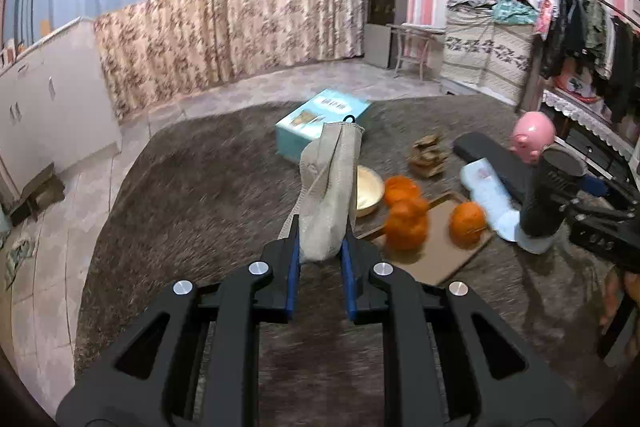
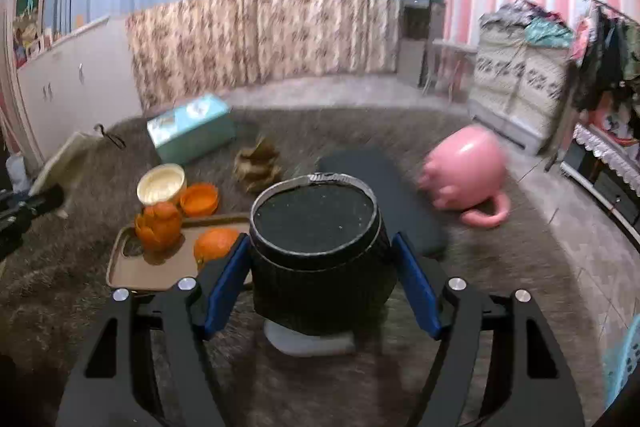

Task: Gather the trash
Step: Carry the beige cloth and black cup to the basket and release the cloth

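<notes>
Left tongs (image 1: 320, 251) clenched on used grey face mask (image 1: 330, 187), lifted clear of shaggy rug for binning. Right tongs (image 2: 320, 279) straddling black ribbed bin (image 2: 316, 247), pads not pressing yet, probably to steady it.

Left tool (image 1: 320, 247): black linkage arms; silver screws; blue pads; right tool (image 2: 320, 267) identical.

Home living room, curtains (image 1: 224, 31), shaggy rug (image 1: 200, 195), clothes rack (image 1: 588, 27)
</notes>
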`<state>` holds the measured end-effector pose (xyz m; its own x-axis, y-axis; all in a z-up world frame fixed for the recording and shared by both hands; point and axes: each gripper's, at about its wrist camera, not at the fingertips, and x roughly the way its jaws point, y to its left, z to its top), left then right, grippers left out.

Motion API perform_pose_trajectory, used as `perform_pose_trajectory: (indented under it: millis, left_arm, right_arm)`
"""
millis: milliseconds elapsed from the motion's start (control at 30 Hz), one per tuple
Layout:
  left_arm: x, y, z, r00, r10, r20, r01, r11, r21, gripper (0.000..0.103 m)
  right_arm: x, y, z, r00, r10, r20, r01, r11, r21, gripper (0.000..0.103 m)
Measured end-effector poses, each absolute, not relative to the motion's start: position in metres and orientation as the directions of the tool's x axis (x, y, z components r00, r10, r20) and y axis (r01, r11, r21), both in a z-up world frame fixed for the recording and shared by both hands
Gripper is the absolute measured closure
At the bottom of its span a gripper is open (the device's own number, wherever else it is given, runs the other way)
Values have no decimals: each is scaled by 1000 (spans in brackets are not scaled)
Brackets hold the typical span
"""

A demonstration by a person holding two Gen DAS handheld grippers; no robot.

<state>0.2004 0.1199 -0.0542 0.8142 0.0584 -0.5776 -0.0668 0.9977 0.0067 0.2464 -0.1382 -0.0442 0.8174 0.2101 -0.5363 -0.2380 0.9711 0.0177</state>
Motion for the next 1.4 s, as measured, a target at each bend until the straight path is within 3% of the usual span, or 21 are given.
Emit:
perform_pose_trajectory:
  millis: [167, 400, 600, 867, 1167, 1267, 1333, 1400]
  left_arm:
    - [198, 73, -34, 837, -4, -547, 16, 1000, 16, 87]
    - [190, -41, -26, 833, -181, -523, 211, 977, -2, 87]
    - [172, -161, -38, 769, -359, -529, 412, 911, -18, 87]
    - [143, -292, -52, 632, -558, -538, 644, 764, -36, 87]
    - [143, -395, -81, 500, -629, -596, 753, 656, -61, 87]
    - [147, -412, -87, 504, -614, -608, 759, 651, -27, 81]
    - [154, -420, -85, 497, -616, -611, 762, 647, -33, 61]
    - [156, -422, -82, 513, -613, -601, 753, 657, -27, 48]
  right_arm:
    - [209, -199, -18, 859, 161, -485, -177, 984, 14, 32]
    - [138, -314, 0, 893, -35, -449, 31, 999, -18, 32]
    - [81, -409, -3, 860, -232, -455, 240, 970, -41, 32]
    - [34, -502, -26, 787, -376, -490, 440, 898, 17, 32]
    - [12, -554, -39, 741, -445, -503, 548, 833, 71, 32]
    - [5, -563, -43, 732, -460, -502, 571, 817, 83, 32]
    - [4, -569, -43, 728, -466, -503, 579, 810, 88, 32]
    - [3, -572, -44, 726, -468, -503, 584, 807, 92, 32]
